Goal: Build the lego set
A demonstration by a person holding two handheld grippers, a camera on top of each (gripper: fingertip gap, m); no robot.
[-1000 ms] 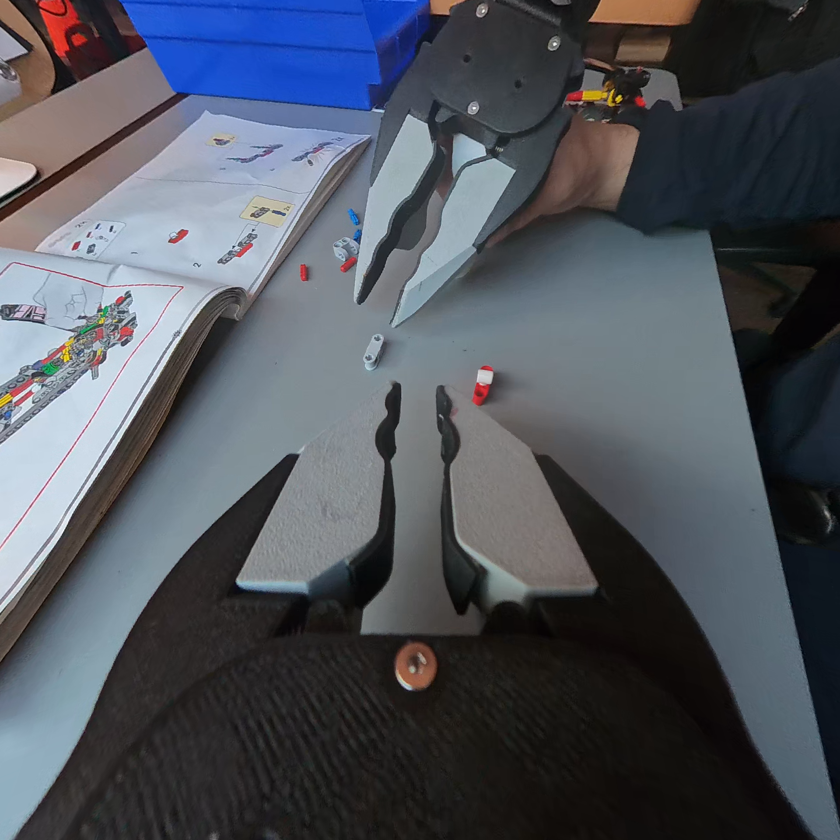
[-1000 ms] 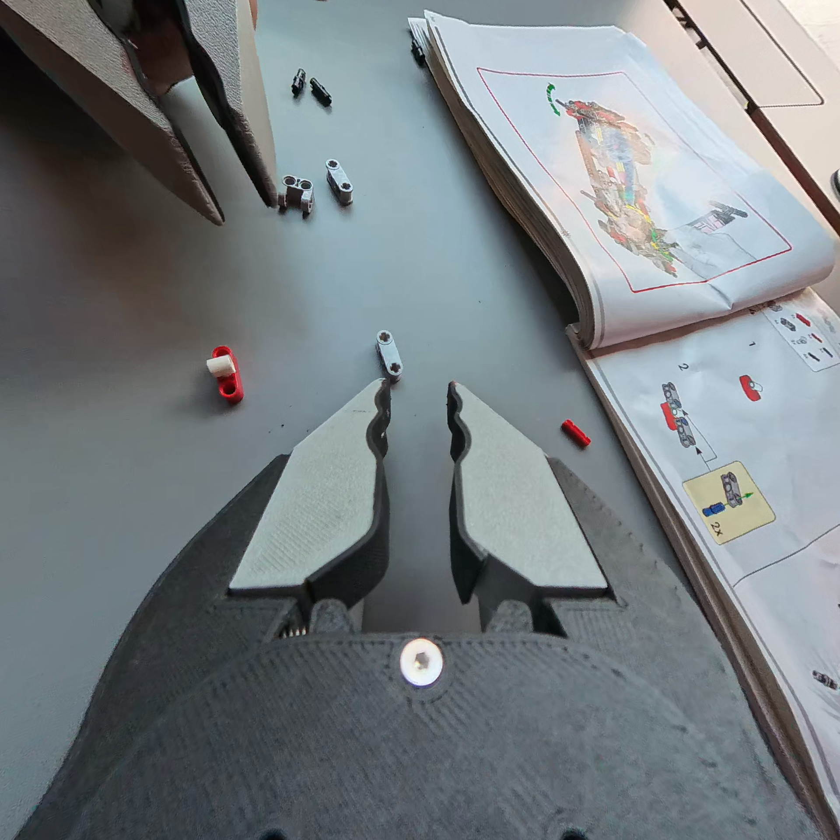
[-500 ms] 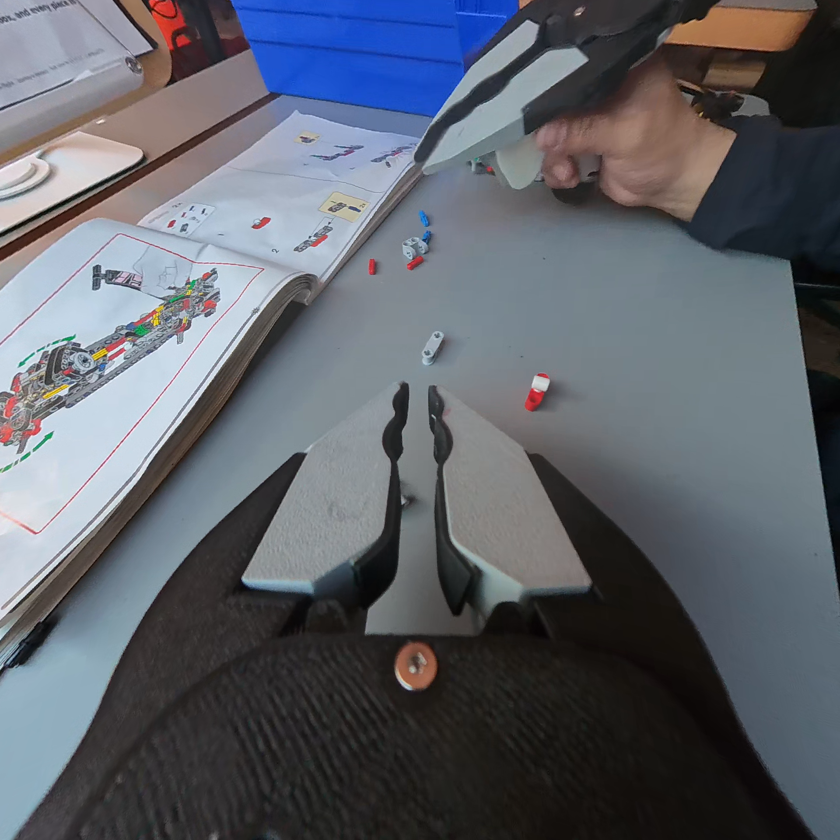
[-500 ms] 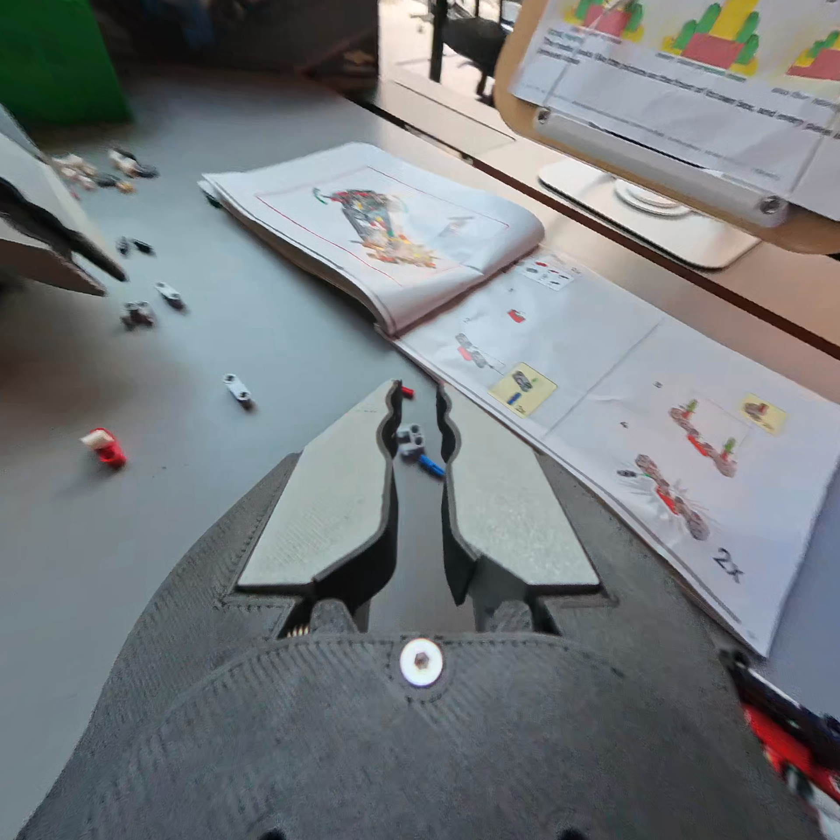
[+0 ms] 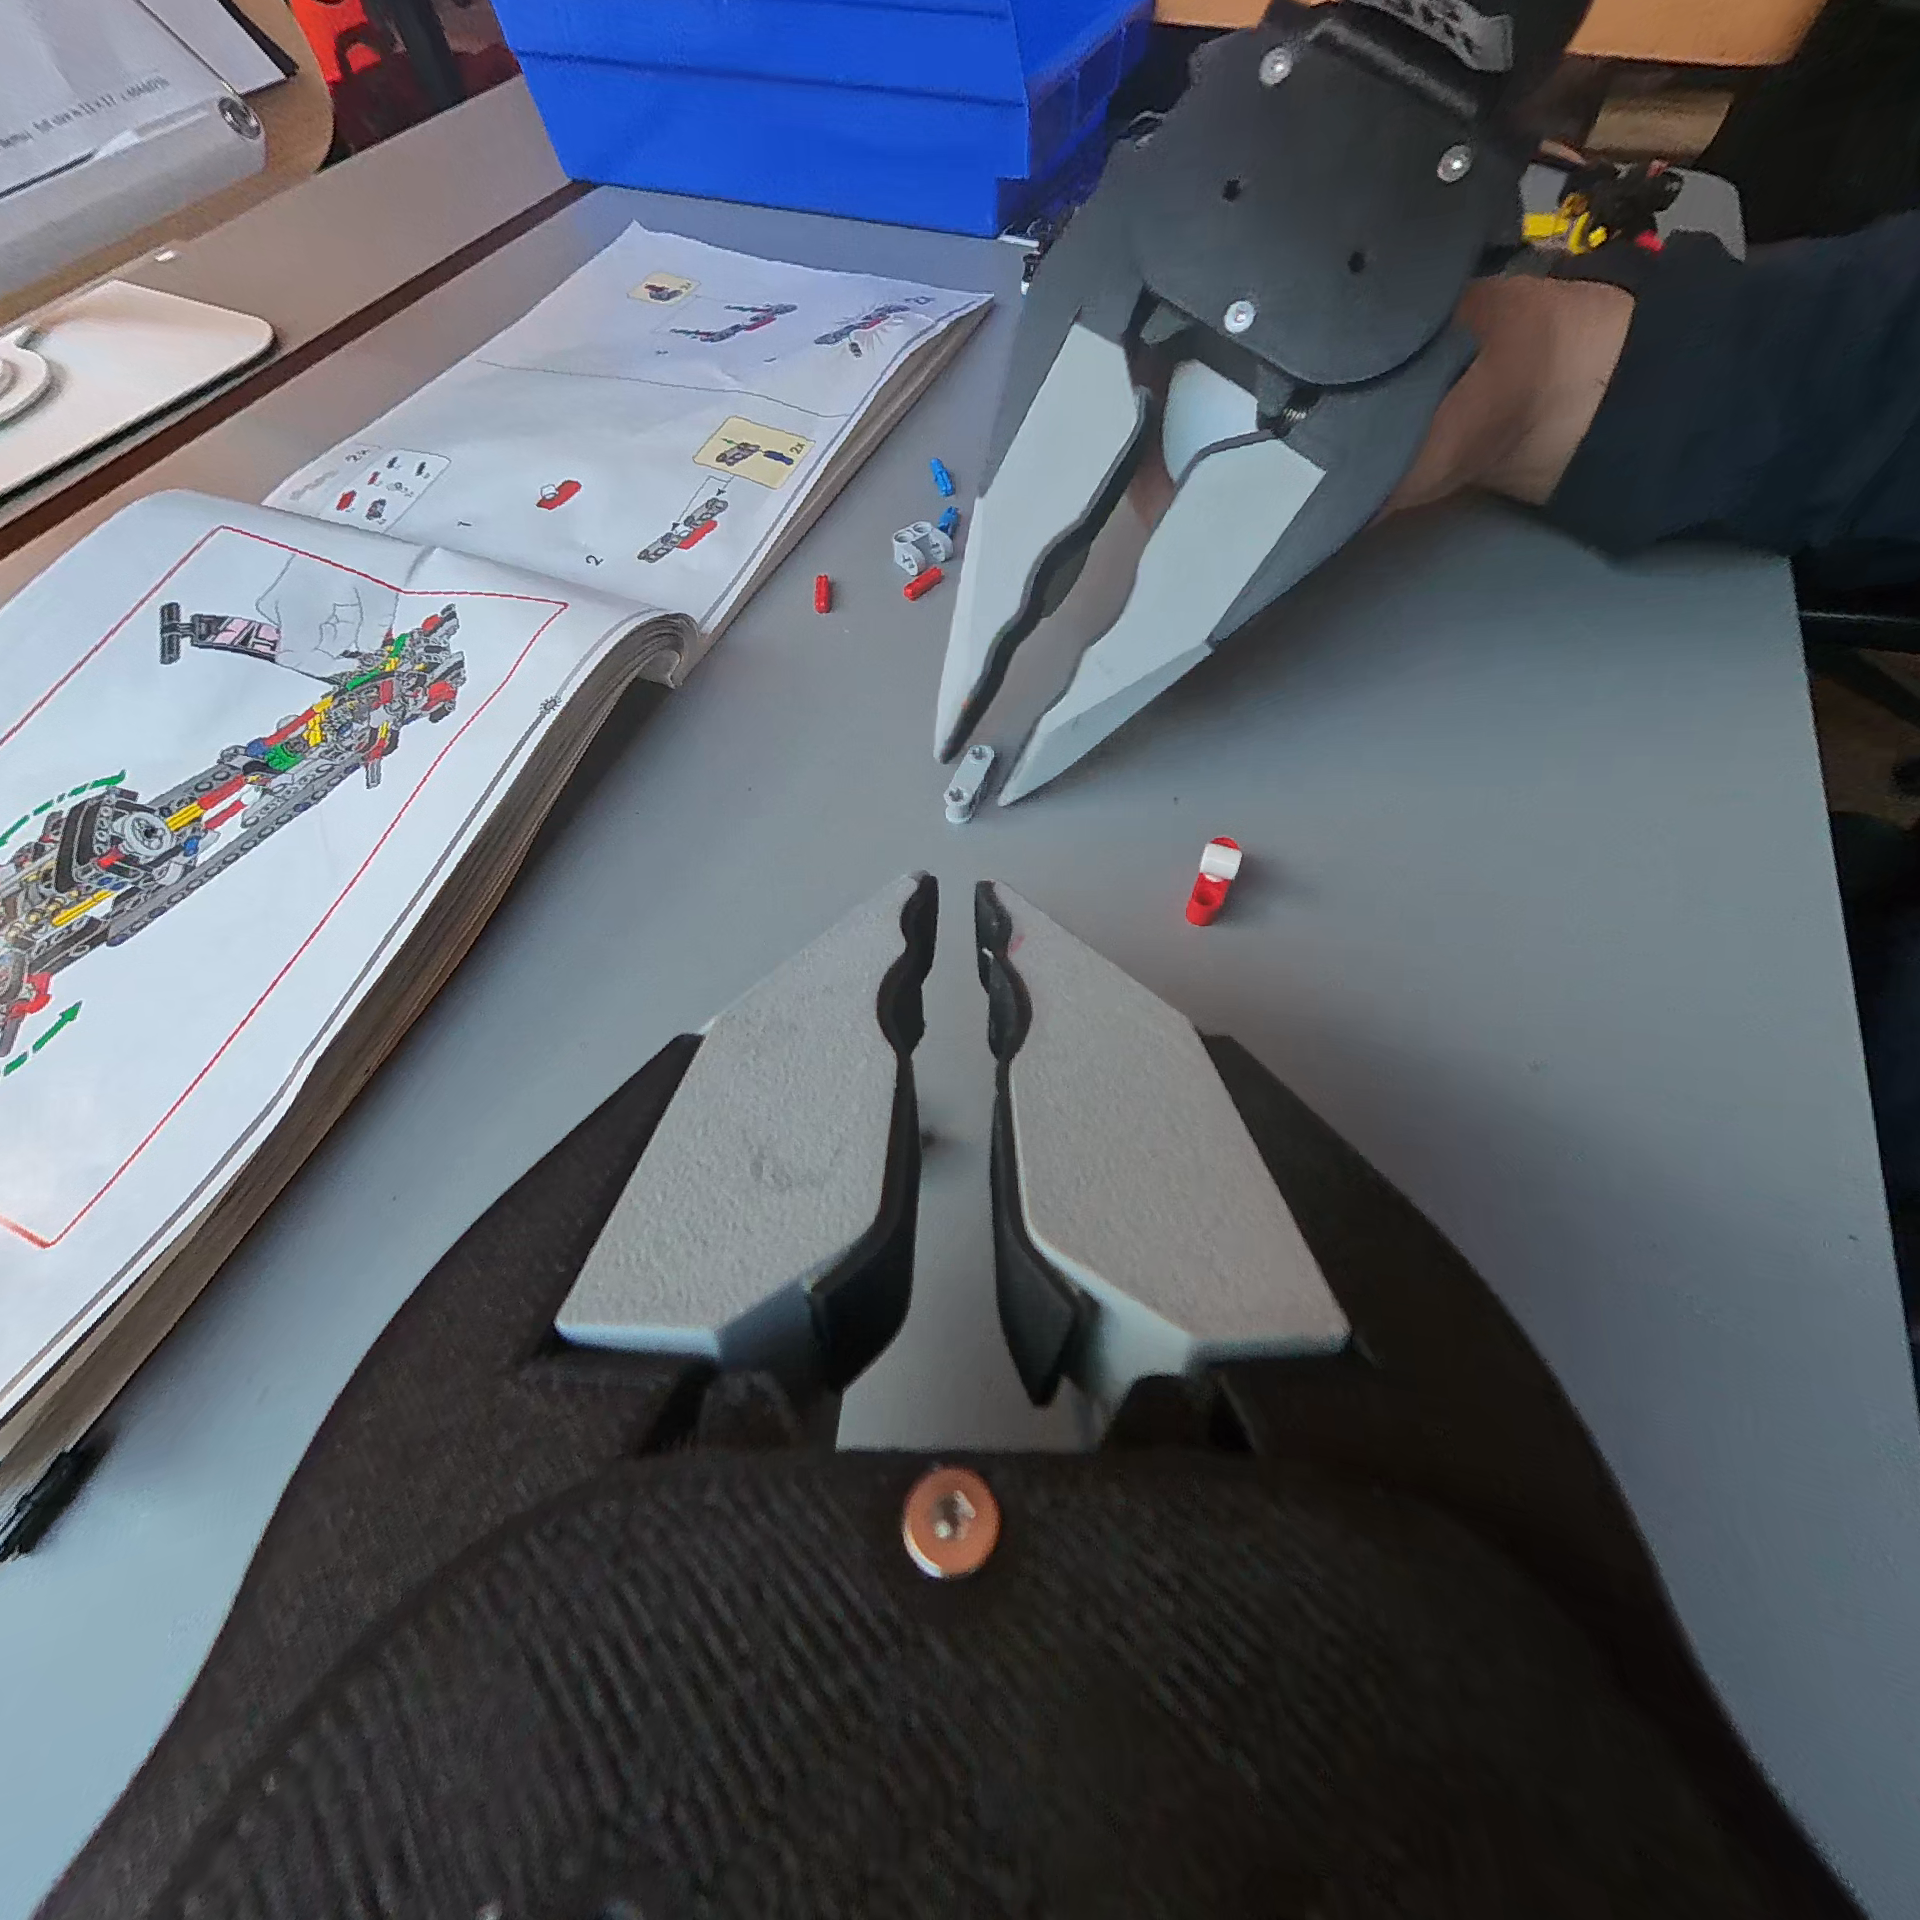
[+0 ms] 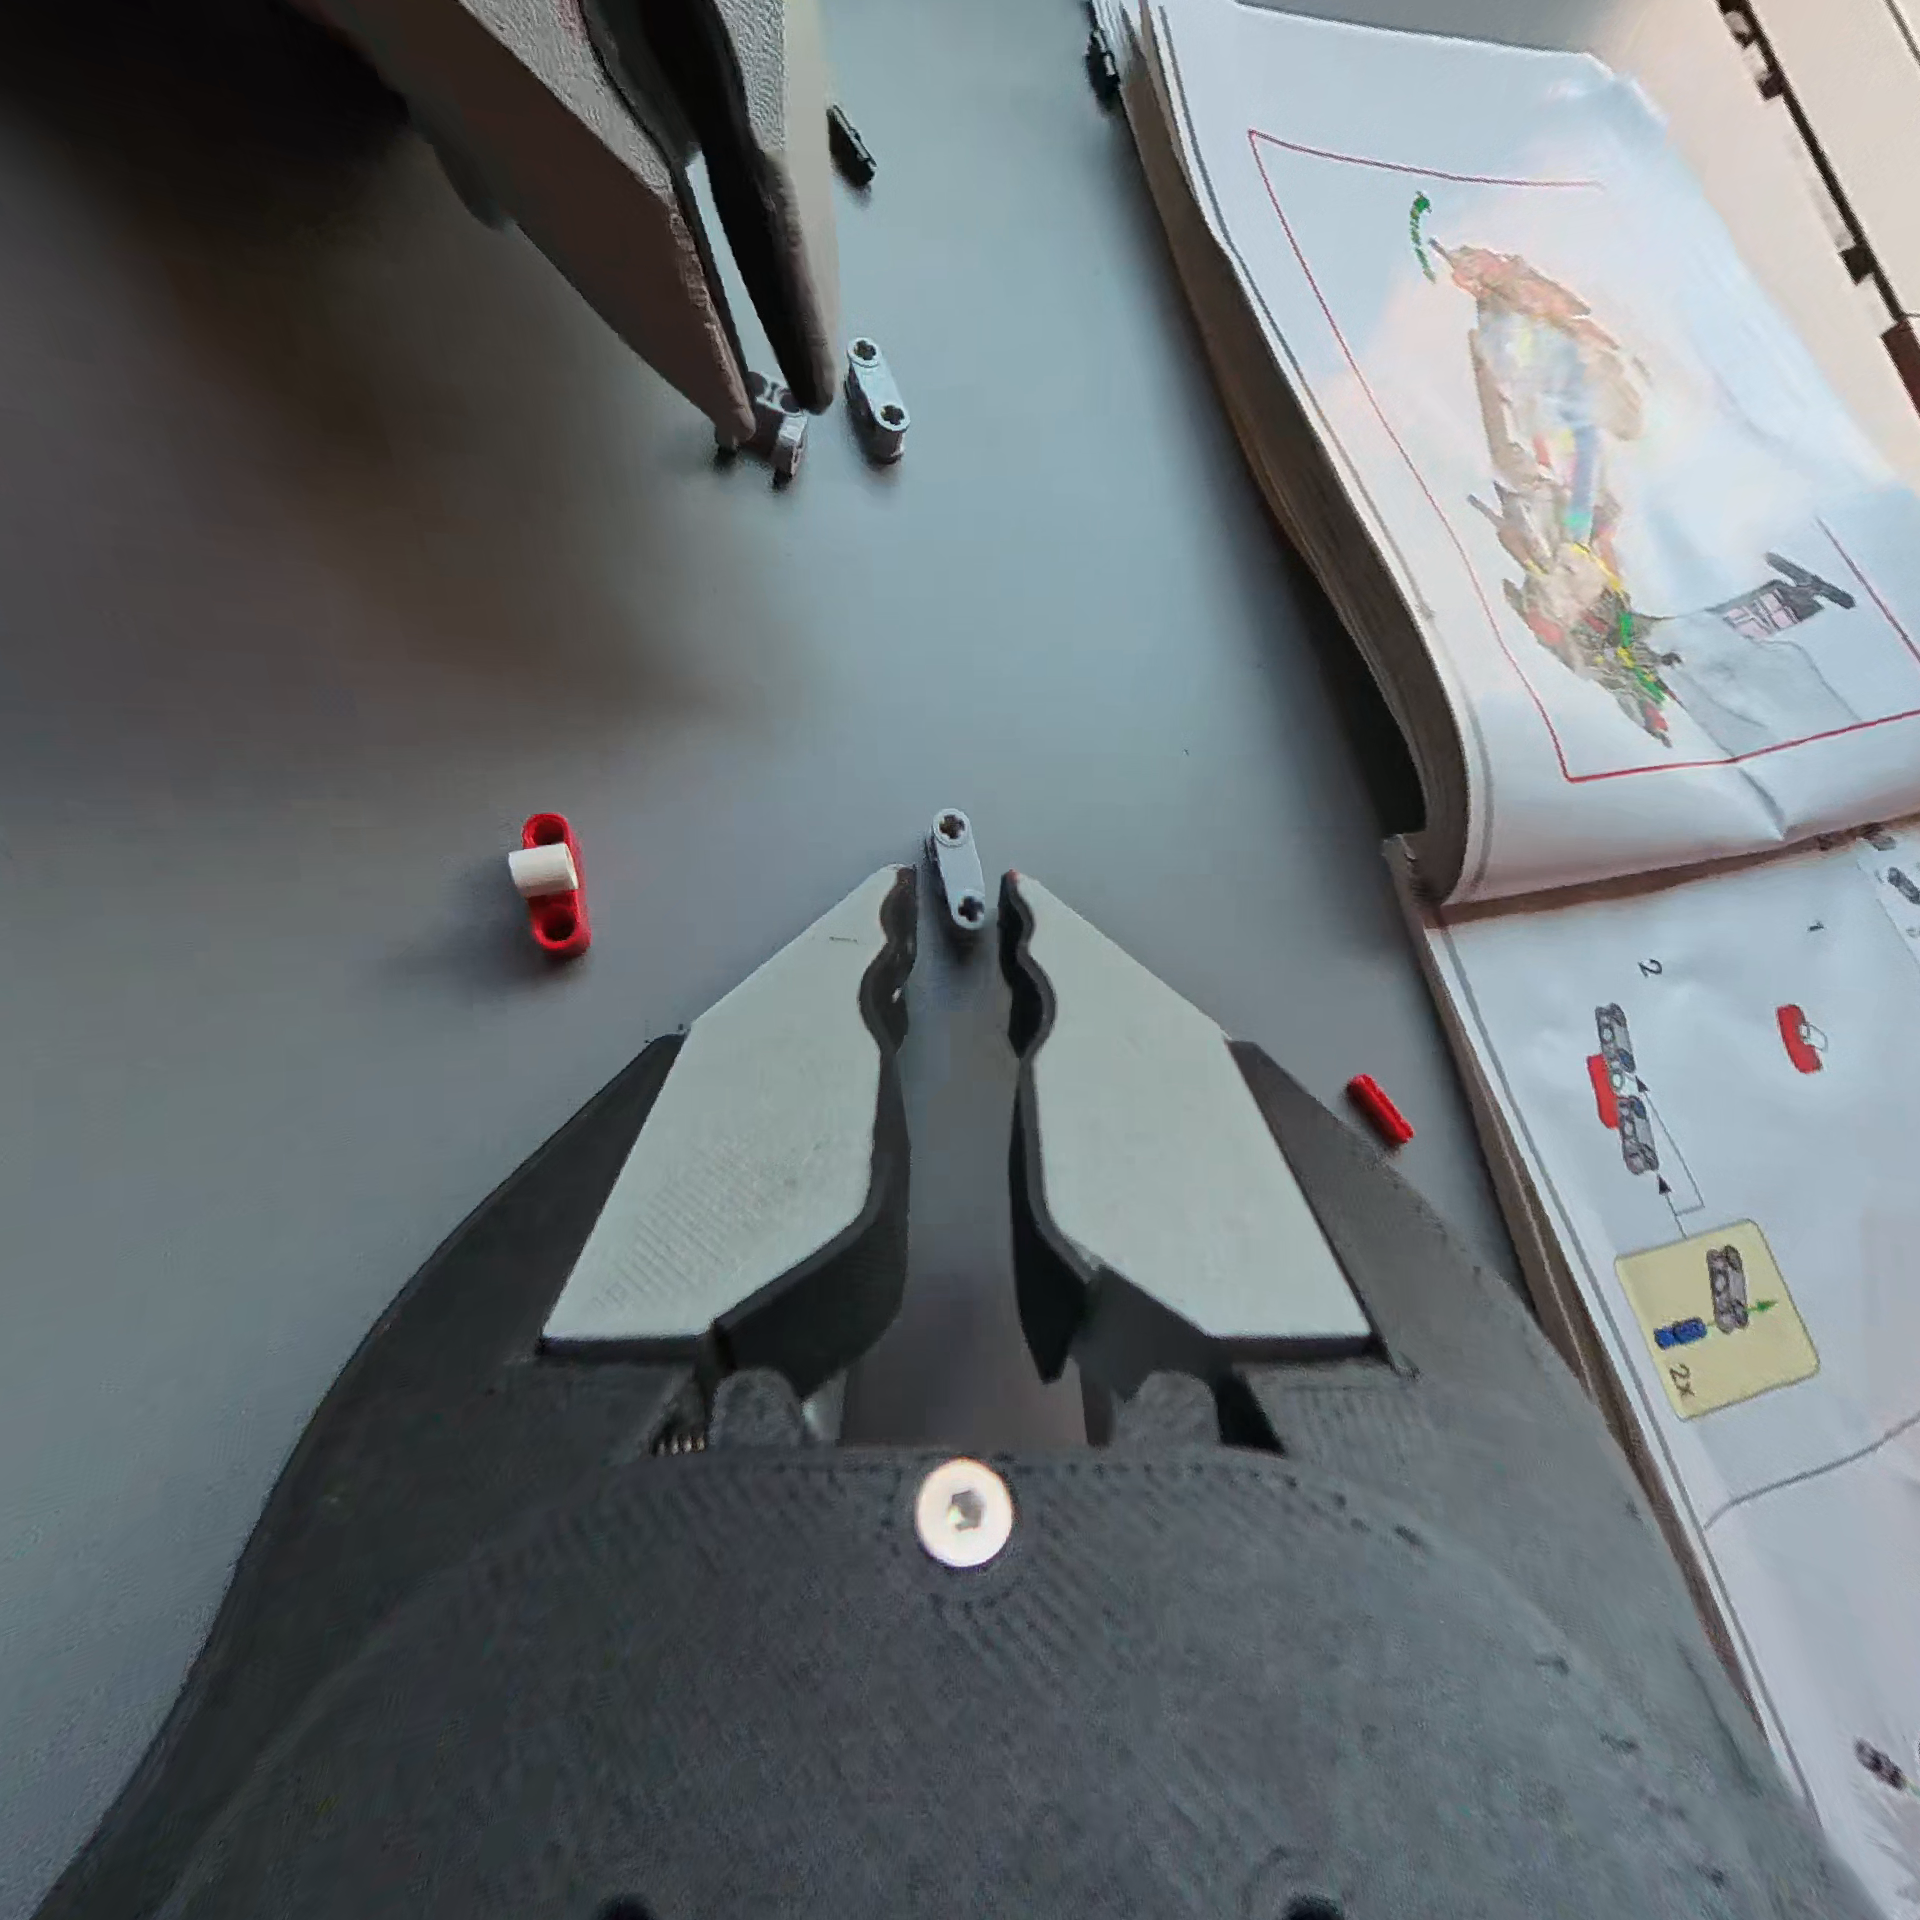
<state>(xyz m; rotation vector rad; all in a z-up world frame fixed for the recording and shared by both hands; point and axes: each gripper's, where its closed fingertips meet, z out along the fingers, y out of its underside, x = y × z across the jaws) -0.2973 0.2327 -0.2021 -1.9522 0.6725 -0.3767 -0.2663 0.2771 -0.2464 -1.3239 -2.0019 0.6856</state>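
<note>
My right gripper (image 6: 956,883) is low over the grey table (image 6: 312,623), tips down. A small grey two-hole beam (image 6: 958,878) lies flat between its fingertips. The pads do not press on it, so this gripper is open. The left wrist view shows the same: the right gripper (image 5: 977,774) stands astride the beam (image 5: 968,784), with a hand (image 5: 1507,395) behind it. My left gripper (image 5: 956,888) faces it from a short way off. Its jaws are nearly closed, with a thin slit and nothing between them. A red beam with a white bush (image 5: 1210,883) lies to the right of it.
An open instruction booklet (image 5: 312,779) covers the table's left side. Small red, blue and grey parts (image 5: 920,540) lie by its edge. Two grey connectors (image 6: 878,400) lie at the left gripper's tips (image 6: 774,410). A red pin (image 6: 1379,1109) lies near the booklet. A blue bin (image 5: 831,94) stands at the back. The gap from one gripper's tips to the other's is roughly 8 cm.
My right gripper swung up toward the booklet, then came back down around the grey beam, with its jaws narrower than a second ago. My left gripper's jaws closed to a slit on nothing.
</note>
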